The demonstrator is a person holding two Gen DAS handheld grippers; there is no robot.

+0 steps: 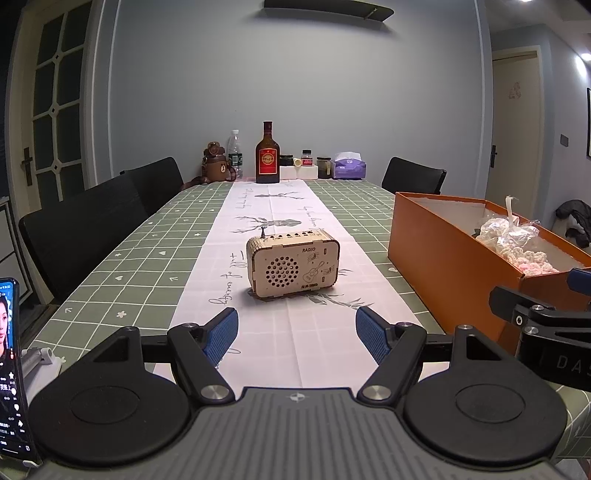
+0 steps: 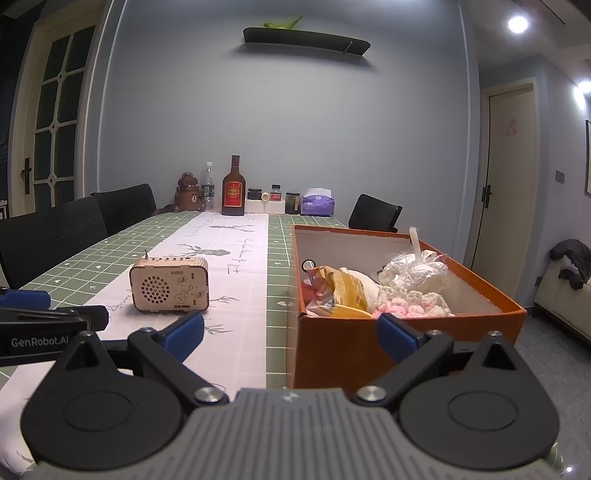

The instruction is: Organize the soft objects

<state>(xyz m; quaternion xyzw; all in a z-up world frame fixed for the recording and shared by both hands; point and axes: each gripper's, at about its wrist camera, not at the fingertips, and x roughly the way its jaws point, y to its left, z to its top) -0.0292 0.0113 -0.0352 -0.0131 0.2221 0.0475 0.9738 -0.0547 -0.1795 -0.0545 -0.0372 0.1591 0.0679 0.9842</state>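
Dim bluish room, ceiling spotlights (image 2: 518, 23) flaring at my two o'clock, fisheye bending edges, slight softness throughout

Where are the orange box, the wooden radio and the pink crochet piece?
orange box (image 2: 332, 350): right wrist view, near front wall.
wooden radio (image 1: 293, 267): left wrist view, front face beside the speaker holes.
pink crochet piece (image 2: 410, 304): right wrist view, its top, inside the box.
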